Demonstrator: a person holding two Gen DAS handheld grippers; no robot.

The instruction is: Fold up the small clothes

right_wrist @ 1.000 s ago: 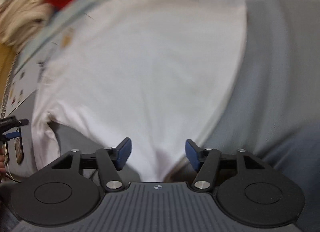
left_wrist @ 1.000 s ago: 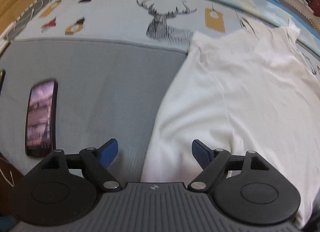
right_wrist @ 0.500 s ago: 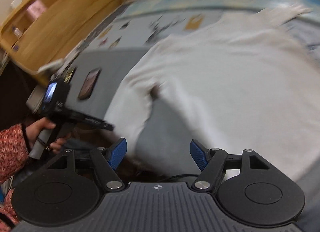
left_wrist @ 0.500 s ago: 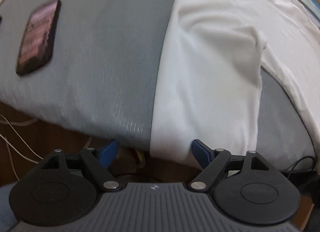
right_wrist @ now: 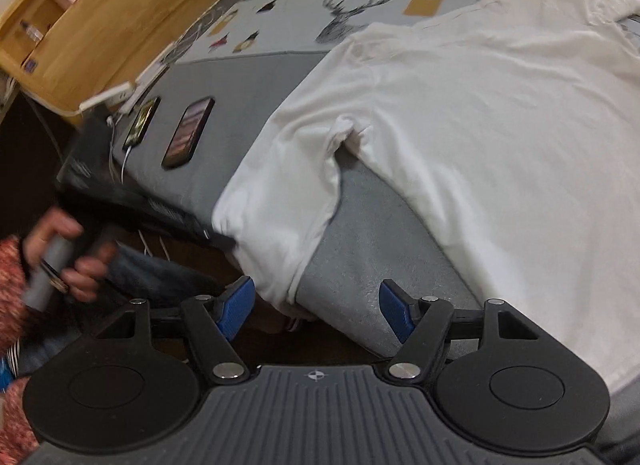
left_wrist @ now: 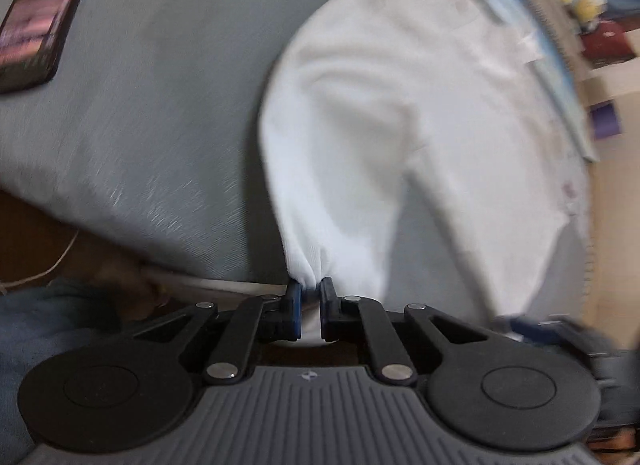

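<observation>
2 grippers work at the near edge of a grey mattress [right_wrist: 372, 225], where a white shirt [right_wrist: 500, 137] lies spread flat. The left gripper [left_wrist: 310, 289] tilts steeply down at that edge, and its jaws are closing on the cuff of the shirt's sleeve [left_wrist: 316, 185], the cloth bunched into a small pleat between the blue pads. In the right wrist view a hand [right_wrist: 68, 253] in a red patterned sleeve grips that tool's grey handle, off the mattress's near left corner, the arm reaching in toward the sleeve end. The right gripper [right_wrist: 316, 305] also angles down, over the same near edge just right of the sleeve; its jaws stand apart with only bare mattress between them, touching nothing. 2 phones [right_wrist: 188, 133] lie side by side on the mattress left of the shirt. Beyond the shirt a printed sheet with a deer drawing [right_wrist: 344, 21] covers the far part of the mattress.
</observation>
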